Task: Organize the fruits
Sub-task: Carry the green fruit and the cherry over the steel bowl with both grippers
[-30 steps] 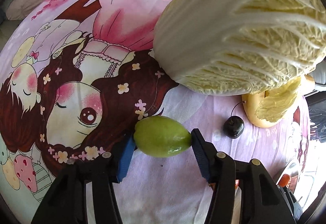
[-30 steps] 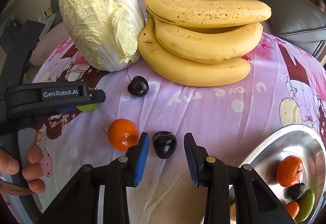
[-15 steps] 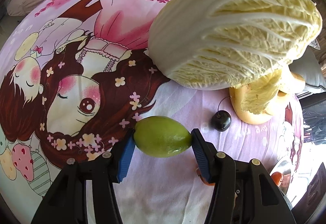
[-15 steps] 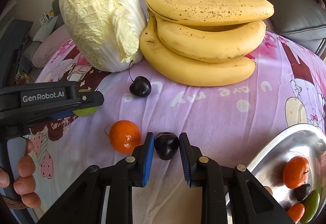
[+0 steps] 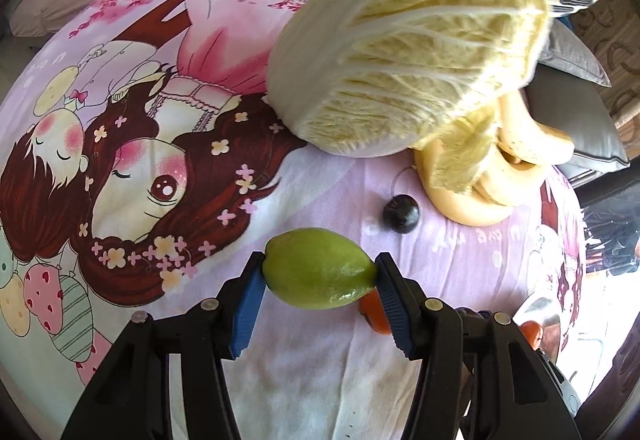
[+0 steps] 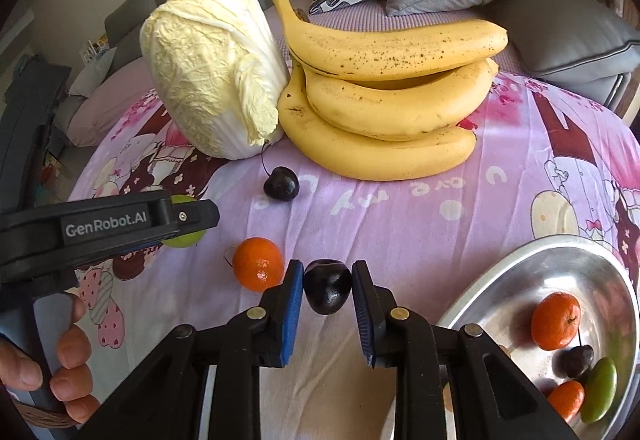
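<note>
While both grippers carry fruit at once, the risk sits in the grips, not the route. Over the left side of the printed bedsheet (image 6: 400,224), the left gripper (image 5: 320,272) pinches a green fruit (image 5: 320,267) by its two tapered ends, clear of the cloth, I judge; smooth skin and pointed ends could let it squirt out if the hand twists. Just beside the right gripper (image 6: 327,290) lies a small orange (image 6: 258,263), close enough to be nudged and rolled. That gripper's jaws are narrowed onto a dark cherry (image 6: 328,292) (tiny and glossy, so easily bruised or dropped). Toward the right edge waits the metal dish (image 6: 520,280), already holding fruit; a careless drop there might bounce off the rim.
</note>
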Tool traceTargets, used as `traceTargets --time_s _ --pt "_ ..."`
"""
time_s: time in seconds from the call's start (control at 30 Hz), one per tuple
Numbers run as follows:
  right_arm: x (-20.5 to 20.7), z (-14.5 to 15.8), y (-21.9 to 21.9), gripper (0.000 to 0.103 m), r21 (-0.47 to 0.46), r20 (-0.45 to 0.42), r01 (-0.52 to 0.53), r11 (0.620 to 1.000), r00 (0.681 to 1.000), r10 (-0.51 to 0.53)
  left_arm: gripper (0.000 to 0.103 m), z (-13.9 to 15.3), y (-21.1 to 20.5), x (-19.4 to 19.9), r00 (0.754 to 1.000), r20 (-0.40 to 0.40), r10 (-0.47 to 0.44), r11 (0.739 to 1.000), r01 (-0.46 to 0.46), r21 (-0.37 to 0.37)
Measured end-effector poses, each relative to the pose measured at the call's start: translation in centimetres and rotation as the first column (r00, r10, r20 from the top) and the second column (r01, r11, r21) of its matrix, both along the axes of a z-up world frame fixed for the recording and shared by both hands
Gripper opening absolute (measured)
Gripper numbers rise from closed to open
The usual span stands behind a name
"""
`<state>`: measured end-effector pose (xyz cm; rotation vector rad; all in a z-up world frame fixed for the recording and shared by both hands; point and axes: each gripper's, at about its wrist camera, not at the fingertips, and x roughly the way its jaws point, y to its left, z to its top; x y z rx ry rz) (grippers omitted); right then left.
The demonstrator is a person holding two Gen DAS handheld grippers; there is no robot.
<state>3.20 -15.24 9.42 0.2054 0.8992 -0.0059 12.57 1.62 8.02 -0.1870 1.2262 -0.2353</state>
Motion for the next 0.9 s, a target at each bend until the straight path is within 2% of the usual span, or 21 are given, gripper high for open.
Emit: traceTargets --time_s 0.47,0.67,0.9 --pt "-4.6 1.3 -1.9 0.027 0.028 0.013 0.06 0.998 0.998 -0.061 0.057 3.1 -5.0 -4.9 0.992 0.056 -0.114 0.993 0.114 -0.013" --pt "-6.8 2.1 -3.2 0.027 0.034 0.027 0.105 0.994 0.994 -0.106 0.057 4.1 -7.6 -6.8 0.983 0.056 -0.173 0.984 0.175 -0.023" --pt "-9.6 2.3 -5.5 0.027 0.053 0.032 0.178 0.983 0.983 -0.18 0.057 4.0 -10.3 -8.0 0.967 0.06 -0.247 0.968 0.248 -0.023"
